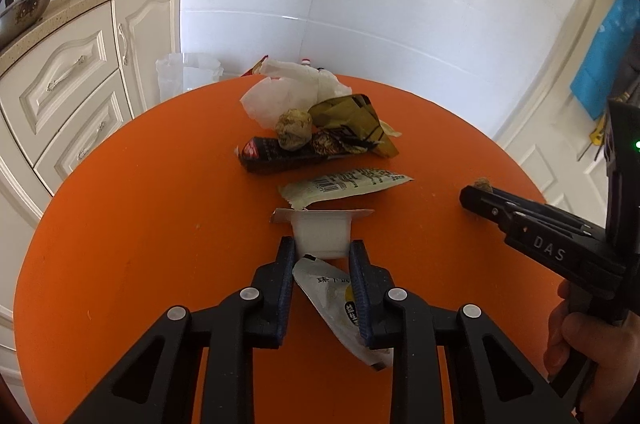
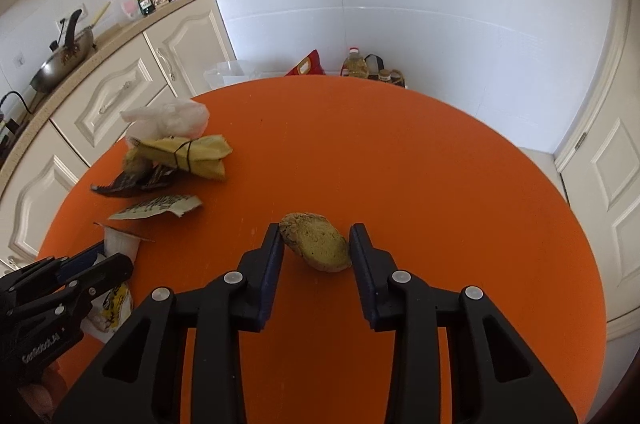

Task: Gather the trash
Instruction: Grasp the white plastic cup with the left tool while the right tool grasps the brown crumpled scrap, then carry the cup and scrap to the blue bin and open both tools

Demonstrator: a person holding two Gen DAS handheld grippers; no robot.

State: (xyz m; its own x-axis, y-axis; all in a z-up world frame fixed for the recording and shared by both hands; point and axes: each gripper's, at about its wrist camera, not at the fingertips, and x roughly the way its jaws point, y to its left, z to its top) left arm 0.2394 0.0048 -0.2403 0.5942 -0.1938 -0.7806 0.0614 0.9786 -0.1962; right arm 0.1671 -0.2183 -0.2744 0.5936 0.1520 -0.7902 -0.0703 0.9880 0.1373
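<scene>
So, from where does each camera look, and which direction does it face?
Left wrist: sits on the left gripper, looks down over the orange table at the small white cup; the right gripper and a hand show.
Right wrist: sits on the right gripper, looks down at the bread piece; the left gripper shows.
Both share the table, the cup and the wrapper pile.

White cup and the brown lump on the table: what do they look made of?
White cup: looks like thin matte plastic, translucent walls, peeled foil-like lid flap at the rim. Brown lump: looks like dry bread or cake, porous yellowish cut face, darker crust; exact food unclear.
</scene>
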